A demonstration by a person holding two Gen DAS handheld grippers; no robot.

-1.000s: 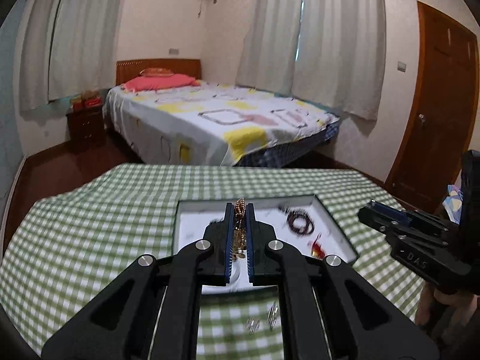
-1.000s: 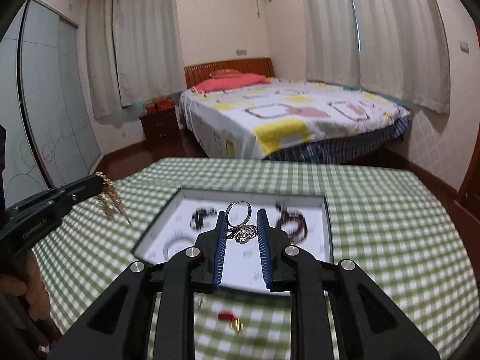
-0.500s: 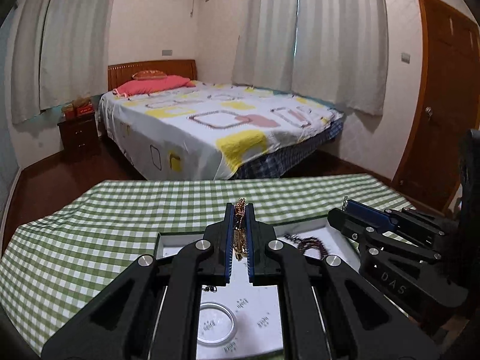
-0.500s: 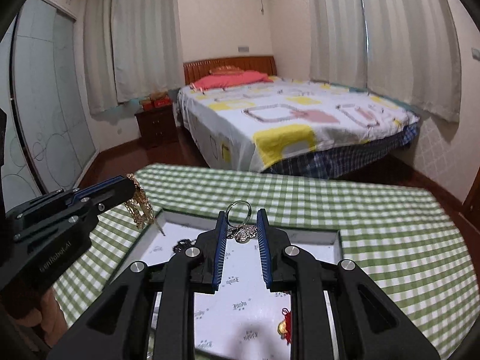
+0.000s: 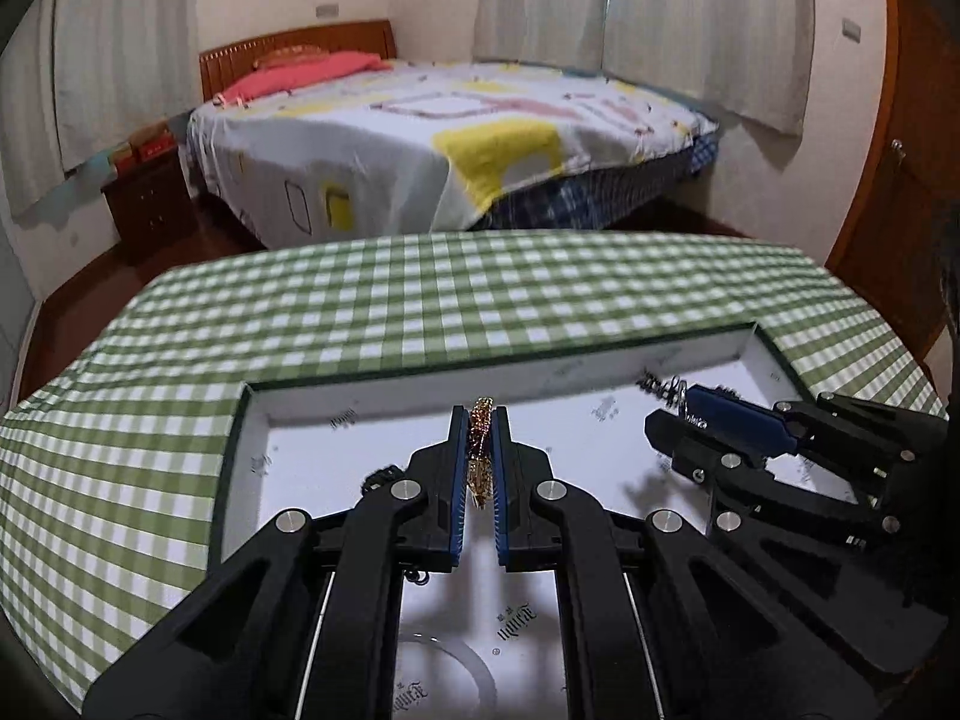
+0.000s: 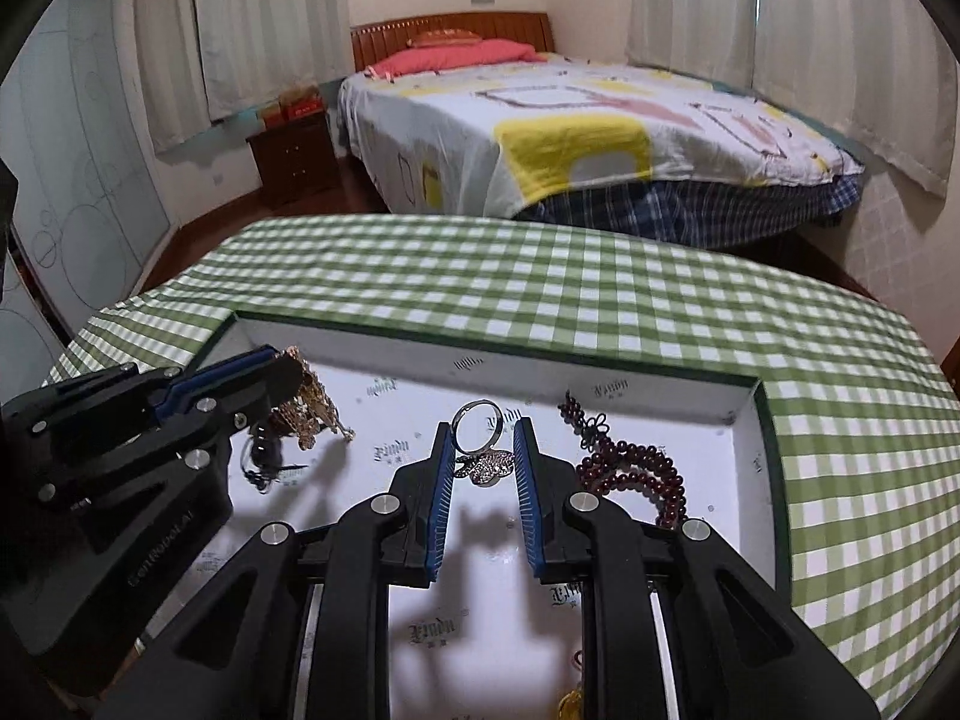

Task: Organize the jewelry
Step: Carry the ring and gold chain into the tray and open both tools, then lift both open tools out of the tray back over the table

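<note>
A shallow white-lined box (image 5: pixel 372 377) with a dark green rim lies on the green checked tablecloth (image 5: pixel 360 300). My left gripper (image 5: pixel 480 414) hangs low over the box, shut on a gold chain ornament (image 5: pixel 480 456). From the right wrist view the left gripper (image 6: pixel 282 363) shows with the gold ornament (image 6: pixel 312 414) dangling just above the lining. My right gripper (image 6: pixel 483 429) is shut on a silver ring with a filigree ornament (image 6: pixel 480 459), also over the box (image 6: pixel 540 366). The right gripper (image 5: pixel 672 405) appears at the right of the left wrist view.
Inside the box lie a dark red bead bracelet (image 6: pixel 636 468), a small black piece (image 6: pixel 261 456), a clear bangle (image 5: pixel 444 672) and a gold charm (image 6: pixel 570 705). Beyond the table stands a bed (image 5: pixel 450 138), with a wooden door (image 5: pixel 900 150) at the right.
Both grippers have moved forward and down, from in front of the box to low over its lining, each still holding its piece. The box now fills the lower part of both views.
</note>
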